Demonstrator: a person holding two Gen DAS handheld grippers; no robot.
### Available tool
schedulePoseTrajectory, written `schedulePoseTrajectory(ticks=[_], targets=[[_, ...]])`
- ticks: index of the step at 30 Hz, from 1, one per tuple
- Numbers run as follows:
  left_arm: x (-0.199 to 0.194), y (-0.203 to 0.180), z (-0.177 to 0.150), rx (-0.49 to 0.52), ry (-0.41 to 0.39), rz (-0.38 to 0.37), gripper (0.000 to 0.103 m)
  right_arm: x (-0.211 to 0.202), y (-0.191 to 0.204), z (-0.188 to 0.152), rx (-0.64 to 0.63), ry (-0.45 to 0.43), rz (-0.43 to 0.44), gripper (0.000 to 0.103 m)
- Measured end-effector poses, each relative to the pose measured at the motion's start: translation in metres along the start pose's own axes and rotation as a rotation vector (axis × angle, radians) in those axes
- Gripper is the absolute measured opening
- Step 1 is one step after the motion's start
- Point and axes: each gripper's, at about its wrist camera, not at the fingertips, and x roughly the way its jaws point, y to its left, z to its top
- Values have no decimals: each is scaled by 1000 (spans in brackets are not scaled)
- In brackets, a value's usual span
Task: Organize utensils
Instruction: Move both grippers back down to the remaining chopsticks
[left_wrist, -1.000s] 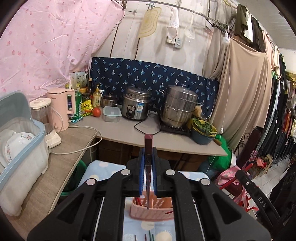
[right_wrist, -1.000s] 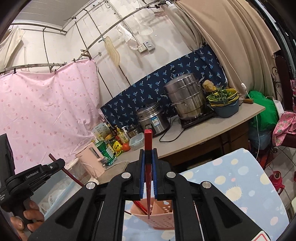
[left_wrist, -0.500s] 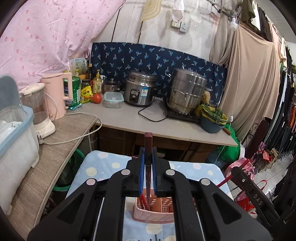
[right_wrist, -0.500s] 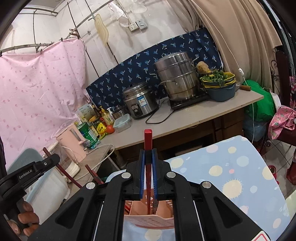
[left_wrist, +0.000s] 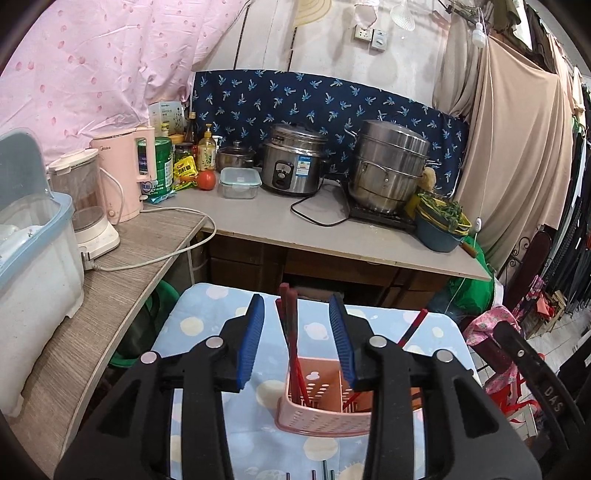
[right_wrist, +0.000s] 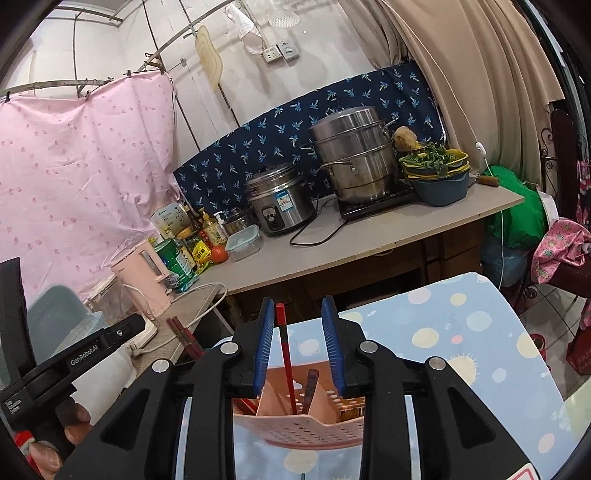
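Left wrist view: the left gripper (left_wrist: 296, 343) hung over a pink perforated plastic utensil basket (left_wrist: 323, 411) on a light blue cloth with pale planet prints (left_wrist: 192, 325). Its blue-padded jaws were opening, spread apart, pinching nothing. Dark red chopsticks (left_wrist: 290, 332) stood upright in the basket's left compartment between the pads, touching neither. A bright red chopstick (left_wrist: 412, 328) leaned out to the right. Several thin dark utensil ends (left_wrist: 324, 474) lay on the cloth at the lower edge.

Right wrist view: the right gripper (right_wrist: 297, 341) was over the same basket (right_wrist: 295, 424), jaws opening. A red chopstick with black edge (right_wrist: 285, 354) stood in the basket between the pads, free of both. A brown-handled utensil (right_wrist: 309, 387) stood beside it. The left gripper body (right_wrist: 74, 363), held by a hand (right_wrist: 55, 443), showed at lower left.
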Motion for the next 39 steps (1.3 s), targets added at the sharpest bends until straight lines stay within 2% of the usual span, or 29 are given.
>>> schedulePoseTrajectory(ticks=[3,8,11,17,27,39], targets=[[-6,-1,-3,8,3,6,35,-11,5,-3,-15,0,12,27],[-24,-3,-17,34,7,22,47,-35,16,-19,-67,18,21,31],[-34,-3,-30,60,17,35,48,-48,20,-36,-86,44,20,31],[-46,0,-74,100,94,83,48,-75,18,-84,-90,125,17,31],[-56,10,-147,152,232,126,48,-96,6,-156,-115,276,-25,31],[-61,16,-210,202,346,156,48,-102,-3,-219,-106,409,-45,31]])
